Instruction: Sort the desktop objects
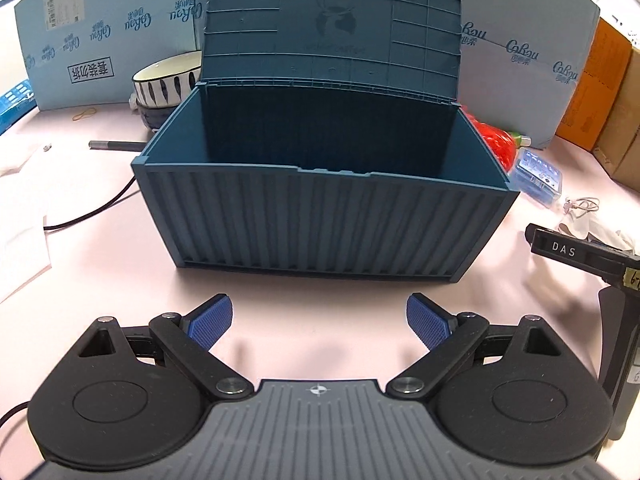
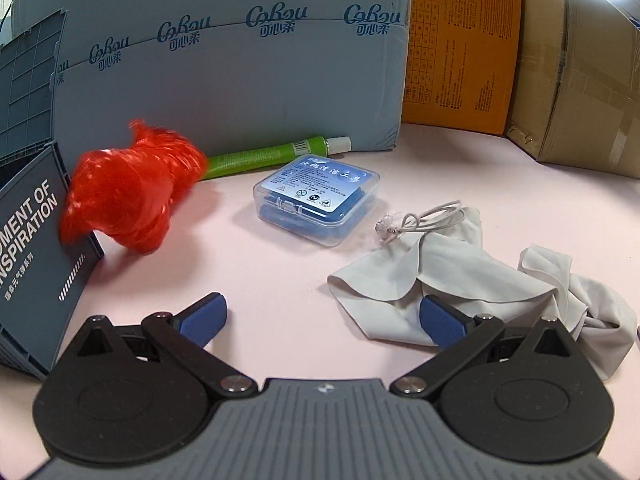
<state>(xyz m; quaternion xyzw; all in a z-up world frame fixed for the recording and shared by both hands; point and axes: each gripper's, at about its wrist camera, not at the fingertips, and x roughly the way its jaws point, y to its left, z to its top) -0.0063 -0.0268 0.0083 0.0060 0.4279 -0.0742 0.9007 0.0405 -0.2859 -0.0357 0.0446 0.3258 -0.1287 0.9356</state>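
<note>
A dark blue container-style storage box [image 1: 320,220] stands on the pink desk with its lid up; its inside looks dark and I see nothing in it. My left gripper [image 1: 319,322] is open and empty, just in front of the box. My right gripper [image 2: 322,318] is open and empty, right of the box's end wall [image 2: 36,240]. Ahead of it lie a red plastic bag [image 2: 128,196], a green tube [image 2: 276,154], a clear case with a blue label [image 2: 318,198], a white cord [image 2: 424,220] and a grey cloth [image 2: 460,280]. The right finger [image 2: 442,322] overlaps the cloth's edge.
A striped bowl [image 1: 166,80], a dark pen [image 1: 116,145], a rubber band [image 1: 84,113] and a black cable [image 1: 92,210] lie left of the box. White paper [image 1: 20,216] lies at the far left. Blue [image 2: 240,60], orange [image 2: 460,48] and brown cartons [image 2: 580,72] wall the back.
</note>
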